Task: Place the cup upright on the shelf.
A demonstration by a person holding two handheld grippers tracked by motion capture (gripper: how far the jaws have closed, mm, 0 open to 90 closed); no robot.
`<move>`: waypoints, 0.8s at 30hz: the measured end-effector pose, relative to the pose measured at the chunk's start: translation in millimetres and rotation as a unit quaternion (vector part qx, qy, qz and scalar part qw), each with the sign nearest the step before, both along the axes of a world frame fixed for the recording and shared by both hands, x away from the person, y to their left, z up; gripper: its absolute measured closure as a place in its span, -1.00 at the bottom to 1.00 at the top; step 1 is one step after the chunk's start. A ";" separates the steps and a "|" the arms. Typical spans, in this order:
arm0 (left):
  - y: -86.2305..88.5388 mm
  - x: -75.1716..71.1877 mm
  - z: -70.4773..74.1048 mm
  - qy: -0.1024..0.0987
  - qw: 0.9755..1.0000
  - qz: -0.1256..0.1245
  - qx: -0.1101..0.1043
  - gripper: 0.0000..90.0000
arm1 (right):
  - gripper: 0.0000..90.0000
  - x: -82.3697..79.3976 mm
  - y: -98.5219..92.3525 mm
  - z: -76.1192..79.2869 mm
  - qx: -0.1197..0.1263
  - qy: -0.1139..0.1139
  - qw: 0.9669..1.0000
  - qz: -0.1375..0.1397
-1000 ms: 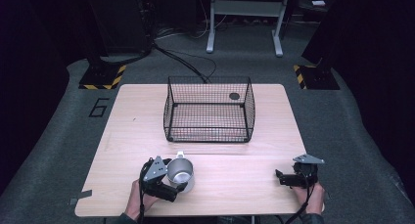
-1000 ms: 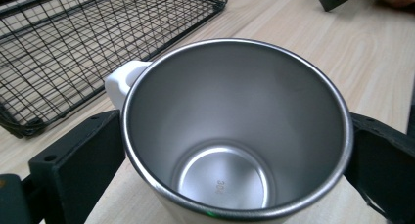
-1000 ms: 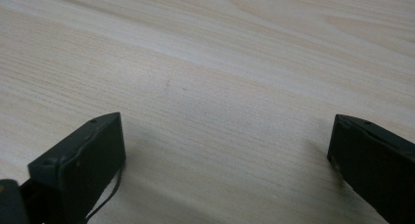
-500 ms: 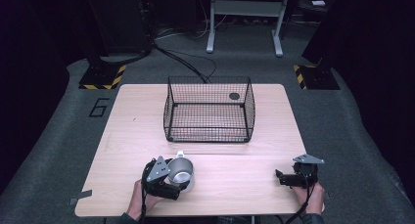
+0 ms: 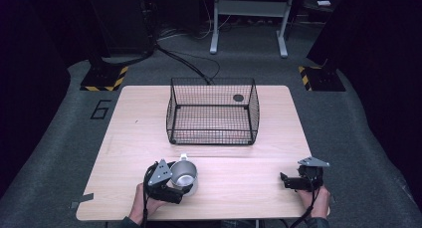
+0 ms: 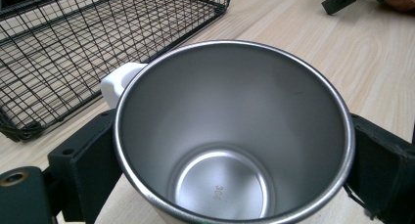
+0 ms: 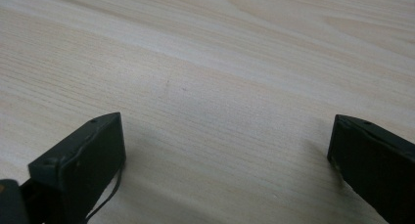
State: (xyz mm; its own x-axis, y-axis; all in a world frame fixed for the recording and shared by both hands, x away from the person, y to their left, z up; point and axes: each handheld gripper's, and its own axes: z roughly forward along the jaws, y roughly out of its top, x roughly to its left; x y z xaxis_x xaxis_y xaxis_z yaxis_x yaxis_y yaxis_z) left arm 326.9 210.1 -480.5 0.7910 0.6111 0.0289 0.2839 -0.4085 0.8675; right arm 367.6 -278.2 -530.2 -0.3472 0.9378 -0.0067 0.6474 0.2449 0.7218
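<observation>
A stainless steel mug (image 5: pixel 183 174) with a white handle stands upright near the table's front left. My left gripper (image 5: pixel 182 182) is shut on it, one black jaw pressed against each side of its wall. In the left gripper view I look down into the mug (image 6: pixel 235 136); it is bare inside, and the white handle (image 6: pixel 120 82) points toward the basket. My right gripper (image 5: pixel 284 180) rests low near the front right corner. In the right gripper view its jaws stand wide apart, the right gripper (image 7: pixel 225 155) open over bare wood.
A black wire basket (image 5: pixel 214 137) stands at the middle back of the light wooden table (image 5: pixel 249 173), with a small dark round disc (image 5: pixel 238 97) at its far right. The basket's near corner (image 6: pixel 29 128) lies just beyond the mug. Dark floor surrounds the table.
</observation>
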 end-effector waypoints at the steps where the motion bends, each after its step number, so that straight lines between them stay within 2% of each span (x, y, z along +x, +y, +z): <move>1: 0.8 0.1 0.6 0.005 1.000 -0.003 0.001 -0.85 | -1.00 0.0 0.0 0.1 0.000 0.001 1.000 0.000; 5: 2.0 1.0 1.2 0.005 1.000 0.000 -0.009 -0.85 | -1.00 0.0 0.0 0.1 0.000 0.001 1.000 0.000; 17: 5.4 8.0 11.9 0.005 1.000 -0.003 -0.012 -0.85 | -1.00 0.1 0.0 0.0 0.000 0.000 1.000 0.000; 19: 5.8 10.6 13.7 -0.003 1.000 0.000 -0.012 -0.85 | -1.00 0.0 0.0 0.1 0.000 0.001 1.000 0.000; 20: 6.3 11.3 14.6 0.003 1.000 -0.004 -0.014 -0.85 | -1.00 0.0 0.0 0.0 0.000 0.001 1.000 0.000; 21: 6.2 12.4 15.0 -0.003 1.000 -0.001 -0.014 -0.85 | -1.00 0.1 0.0 0.1 0.000 0.001 1.000 0.000; 24: 7.0 16.0 18.6 0.005 1.000 -0.003 -0.019 -0.85 | -1.00 0.0 0.0 0.1 0.000 0.001 1.000 0.000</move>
